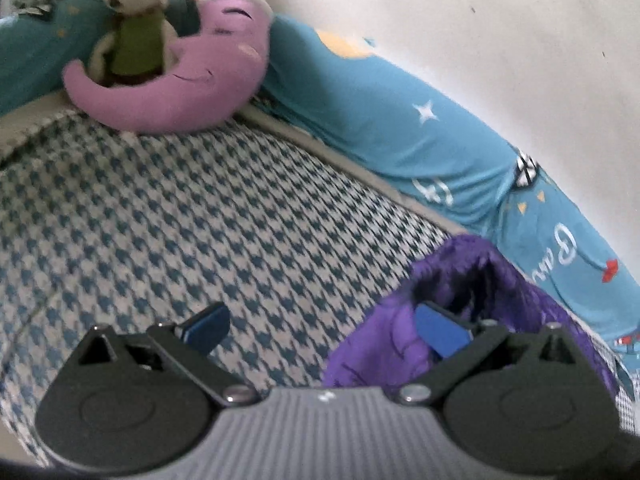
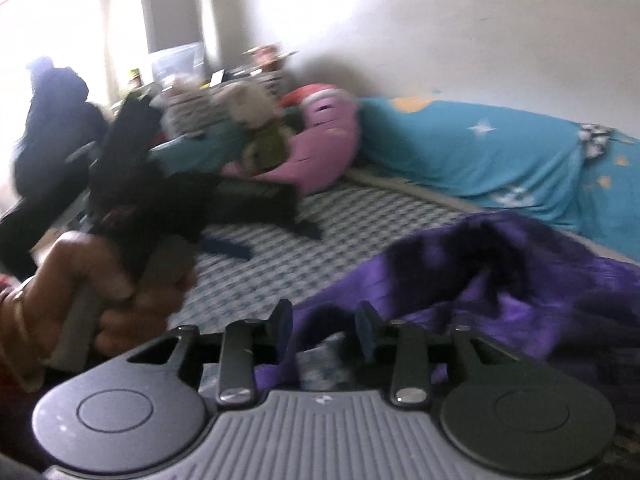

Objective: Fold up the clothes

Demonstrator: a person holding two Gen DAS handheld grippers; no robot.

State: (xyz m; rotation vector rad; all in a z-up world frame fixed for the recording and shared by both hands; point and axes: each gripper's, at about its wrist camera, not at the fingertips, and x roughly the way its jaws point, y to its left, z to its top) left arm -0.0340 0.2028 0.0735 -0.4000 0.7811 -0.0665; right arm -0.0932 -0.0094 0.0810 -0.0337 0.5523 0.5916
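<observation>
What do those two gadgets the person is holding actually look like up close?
Both match. Each tool, left and right, has a ribbed grey body with a tiny white mark, two round black discs at its sides, black link bars with silver screws, and two blue fingers. In the right view, the hand gripping the other tool's grey handle wears a ring and bangles at the wrist.

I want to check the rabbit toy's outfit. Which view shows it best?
The left wrist view: the rabbit is close and sharp, in green, sitting on the pink moon pillow. The right wrist view shows it small and blurred.

White wall [image 1: 480,20], houndstooth bed [image 1: 180,220], bright window [image 2: 60,20]
</observation>
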